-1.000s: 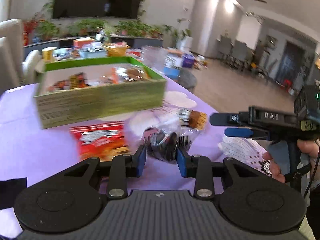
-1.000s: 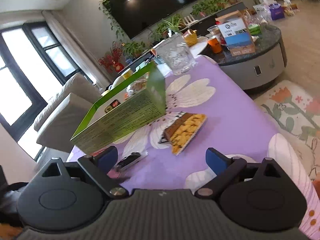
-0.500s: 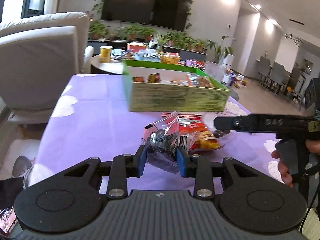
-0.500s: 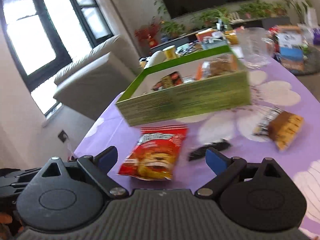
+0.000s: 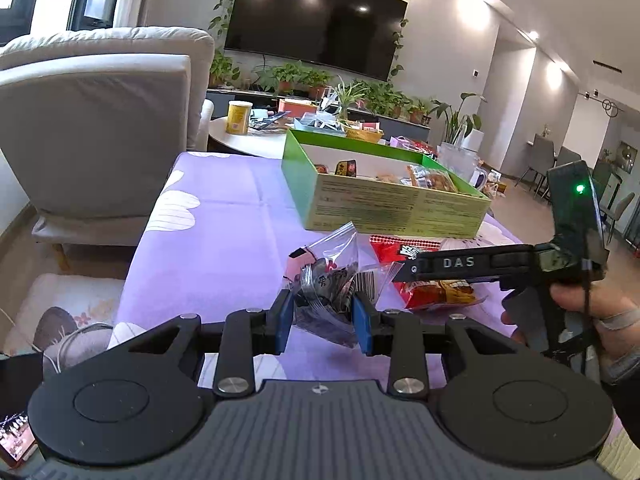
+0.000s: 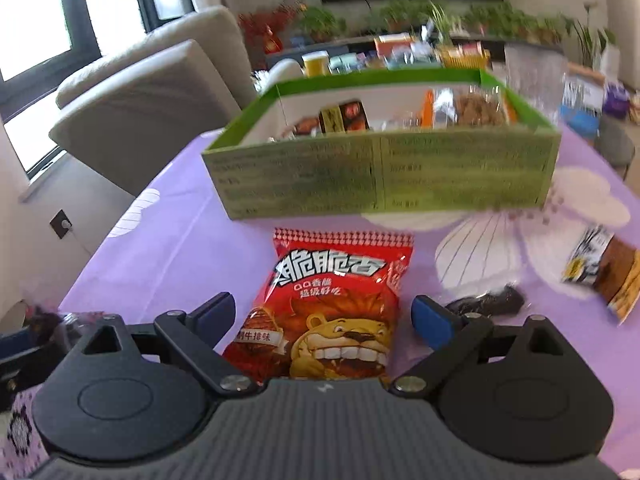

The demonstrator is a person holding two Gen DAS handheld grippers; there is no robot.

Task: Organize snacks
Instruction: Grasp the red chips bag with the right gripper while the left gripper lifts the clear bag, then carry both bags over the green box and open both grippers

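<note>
Several snacks already lie in the green box (image 6: 384, 172) at the table's far edge. My left claw (image 5: 322, 314) grasps a clear bag (image 5: 328, 280); my right claw (image 6: 322, 316) is spread over the red packet (image 6: 332, 300). Two packets remain right of it.

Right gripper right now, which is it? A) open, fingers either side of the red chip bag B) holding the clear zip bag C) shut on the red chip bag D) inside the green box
A: the right gripper is open, its blue fingers standing apart either side of the red chip bag on the purple tablecloth.
</note>
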